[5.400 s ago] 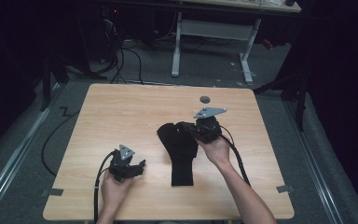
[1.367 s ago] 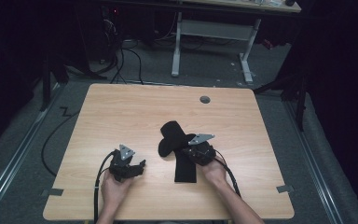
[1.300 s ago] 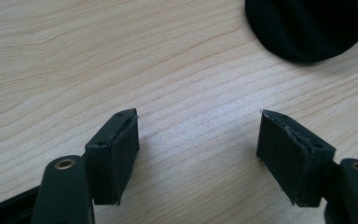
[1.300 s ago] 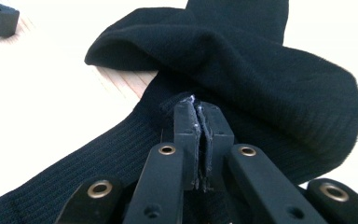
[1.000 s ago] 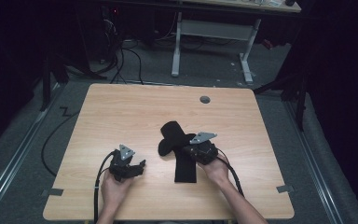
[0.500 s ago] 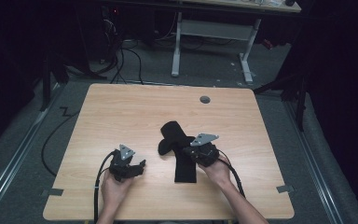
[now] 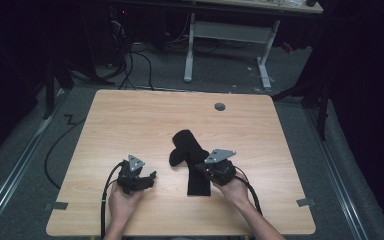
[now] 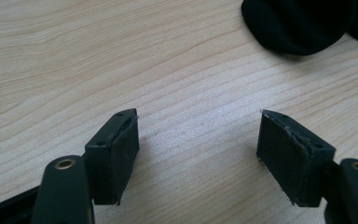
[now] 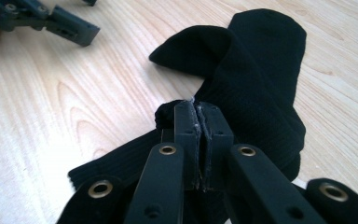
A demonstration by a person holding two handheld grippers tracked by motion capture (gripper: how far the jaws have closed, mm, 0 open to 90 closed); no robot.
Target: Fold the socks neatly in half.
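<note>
Right tongs pinch the sock, left tongs wait.
Our right gripper [image 9: 199,109] clamps a fold of the black ribbed fabric sock [image 9: 256,74] mid-table; left of the sock, our left gripper [image 8: 198,133] rests wide apart, holding nothing, on the pale wooden table [image 7: 145,125].

Light wooden table [image 7: 130,125], rectangular, bearing a round grey grommet [image 7: 220,106] near its far edge. A black sock [image 7: 192,160] lies flat nearer the person than that grommet, folded over at its far end.
</note>
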